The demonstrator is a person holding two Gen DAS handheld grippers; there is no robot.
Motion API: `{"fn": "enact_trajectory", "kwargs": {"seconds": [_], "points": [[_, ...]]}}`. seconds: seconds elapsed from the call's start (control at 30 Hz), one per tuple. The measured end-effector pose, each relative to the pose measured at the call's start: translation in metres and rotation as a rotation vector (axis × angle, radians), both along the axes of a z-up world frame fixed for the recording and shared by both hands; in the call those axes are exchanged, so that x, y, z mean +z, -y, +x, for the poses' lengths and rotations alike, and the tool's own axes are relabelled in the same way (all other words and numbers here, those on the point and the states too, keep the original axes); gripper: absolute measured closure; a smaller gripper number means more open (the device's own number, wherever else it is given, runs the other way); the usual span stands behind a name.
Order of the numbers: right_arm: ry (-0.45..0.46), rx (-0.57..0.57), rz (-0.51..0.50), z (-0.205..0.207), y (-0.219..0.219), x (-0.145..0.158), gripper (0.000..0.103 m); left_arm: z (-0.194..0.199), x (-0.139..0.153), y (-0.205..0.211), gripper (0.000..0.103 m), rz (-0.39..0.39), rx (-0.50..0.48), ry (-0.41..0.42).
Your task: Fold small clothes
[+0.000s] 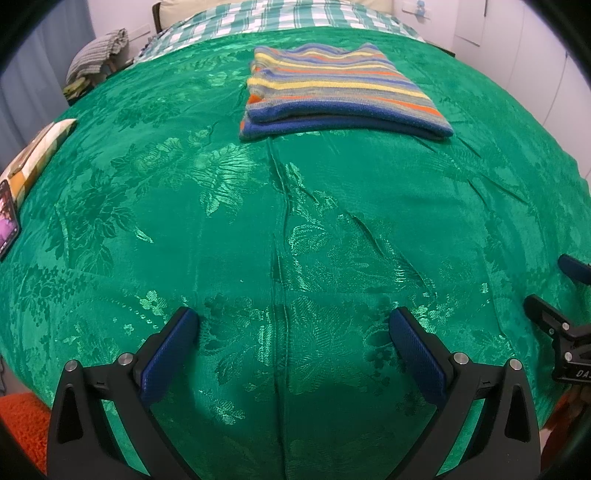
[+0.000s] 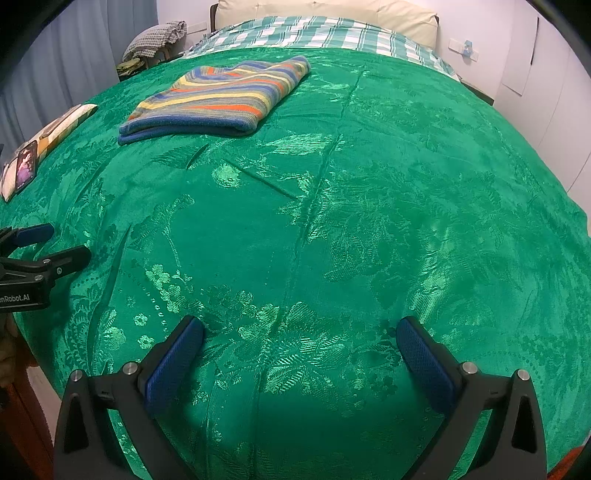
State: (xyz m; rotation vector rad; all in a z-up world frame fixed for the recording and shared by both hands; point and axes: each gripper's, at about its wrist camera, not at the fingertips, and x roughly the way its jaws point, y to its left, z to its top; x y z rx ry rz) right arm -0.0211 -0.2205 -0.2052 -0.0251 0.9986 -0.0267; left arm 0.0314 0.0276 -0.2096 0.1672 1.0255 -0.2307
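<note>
Striped knit sweater [image 1: 340, 88] looks soft and light, thick-ish knit, will flop and drape if lifted by one point; not slippery, not fragile. Best guess for a hold: pinch the blue hem band at the near edge, one corner per gripper, or the two near corners of the folded stack so the layers stay together. The satin-like green bedspread [image 1: 258, 229] under it looks slick, so the sweater could slide when dragged.

Look: horizontal stripes in blue, yellow, orange and grey, with a solid blue ribbed hem. It already lies folded into a neat rectangle, at least two layers showing at the near edge, flat, no sleeves sticking out.

Place: on the bedspread, far side, toward the checked sheet [image 1: 295, 18] and well apart from both grippers.

Left gripper [image 1: 293, 321]: fingers spread wide, nothing between them, low over the near part of the bedspread. Right gripper [image 2: 299, 328]: also spread wide, empty, just beside the left one.

Phone [image 2: 25, 166] lies at the bedspread's left edge, away from the sweater. No other unfolded garment on the bedspread.
</note>
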Motion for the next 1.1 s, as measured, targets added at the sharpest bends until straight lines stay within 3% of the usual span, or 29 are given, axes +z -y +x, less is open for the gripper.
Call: {"fn": "enact_trajectory", "kwargs": {"seconds": [0.17,0.3,0.37,0.47,0.57,0.7,0.83,0.9,0.93,0.97,1.0,1.03,1.07,1.1], "points": [[-0.007,-0.011,0.005,0.001,-0.001,0.002,0.0,0.008,0.007,-0.005,0.001,-0.016,-0.032,-0.069],[-0.075,0.012,0.041,0.008,0.004,0.01,0.0,0.027,0.035,-0.029,0.002,-0.139,-0.024,-0.064],[-0.097,0.015,0.105,0.014,0.012,0.02,0.001,0.049,0.051,-0.045,0.002,-0.218,-0.01,-0.032],[0.003,0.002,0.267,0.033,0.029,0.047,0.001,0.107,0.066,-0.057,0.002,-0.309,-0.003,-0.024],[0.07,0.018,0.415,0.084,0.045,0.067,0.001,0.177,0.064,-0.055,0.002,-0.377,-0.014,-0.048],[0.124,-0.023,0.634,0.174,0.068,0.063,0.006,0.249,0.04,-0.034,0.002,-0.384,0.003,-0.128],[0.059,-0.047,0.769,0.252,0.072,0.033,0.026,0.283,0.021,-0.022,0.003,-0.405,0.01,-0.17],[0.012,-0.059,0.841,0.279,0.07,0.015,0.031,0.288,0.018,-0.014,0.005,-0.419,-0.027,-0.161],[-0.008,-0.063,0.873,0.293,0.066,0.004,0.038,0.29,0.016,-0.009,0.016,-0.413,-0.049,-0.159],[-0.009,-0.059,0.879,0.299,0.062,0.001,0.041,0.289,0.015,-0.005,0.043,-0.403,-0.064,-0.16],[-0.01,-0.047,0.88,0.306,0.056,-0.002,0.044,0.291,0.014,0.0,0.057,-0.397,-0.085,-0.169],[-0.013,-0.027,0.864,0.312,0.048,-0.003,0.059,0.294,0.013,0.004,0.081,-0.402,-0.099,-0.184],[-0.023,-0.011,0.806,0.318,0.038,-0.004,0.07,0.296,0.014,0.006,0.083,-0.399,-0.083,-0.183],[-0.027,0.001,0.683,0.323,0.026,0.0,0.074,0.295,0.017,0.007,0.084,-0.399,-0.072,-0.172]]}}
